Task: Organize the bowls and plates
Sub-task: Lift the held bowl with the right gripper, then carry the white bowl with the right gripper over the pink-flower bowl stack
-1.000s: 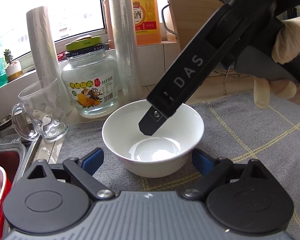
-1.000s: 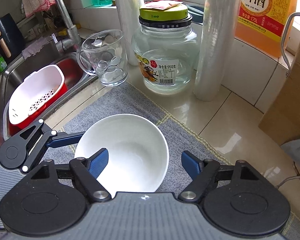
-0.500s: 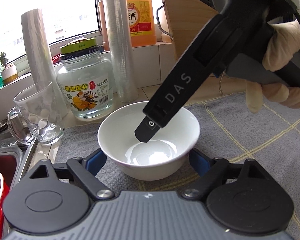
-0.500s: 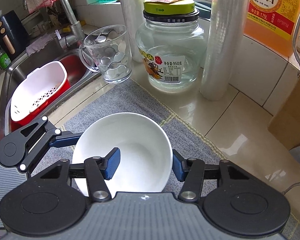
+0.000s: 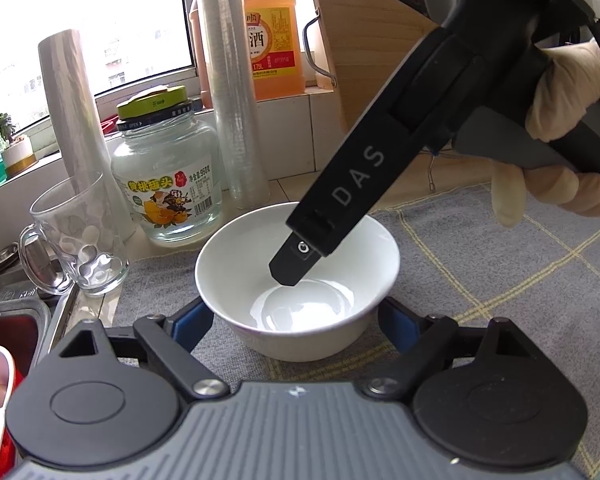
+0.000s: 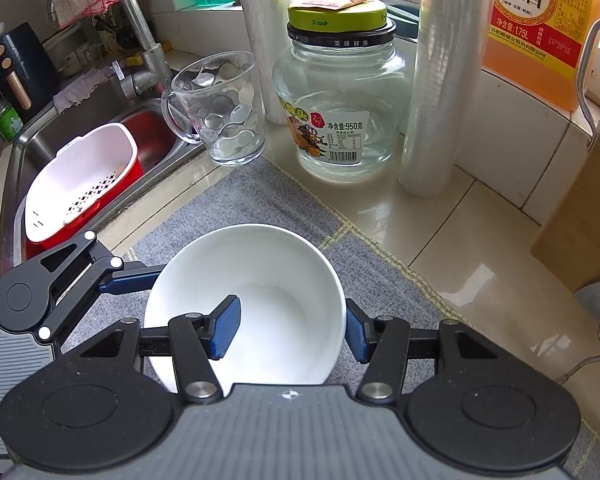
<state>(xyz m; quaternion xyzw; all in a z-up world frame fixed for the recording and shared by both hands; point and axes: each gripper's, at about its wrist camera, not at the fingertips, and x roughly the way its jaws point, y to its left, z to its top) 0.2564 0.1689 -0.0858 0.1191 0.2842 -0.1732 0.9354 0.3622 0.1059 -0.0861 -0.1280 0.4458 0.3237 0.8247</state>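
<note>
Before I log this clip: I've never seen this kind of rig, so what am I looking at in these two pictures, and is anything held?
There is no robot. A person holds a hand-held claw in each hand, and each claw carries a wide-angle camera looking out along its two blue-padded fingers.

The left camera looks across a white bowl on a grey checked mat; the left claw stands open, one finger on either side of the bowl's base. The black wand coming in from the upper right is the right claw, held by a gloved hand.

The right camera looks down on it: the right claw straddles the bowl's right wall, one finger inside and one outside. Whether it is pinching yet, I can't tell.

Behind stand a glass mug, a glass jar and the sink.
</note>
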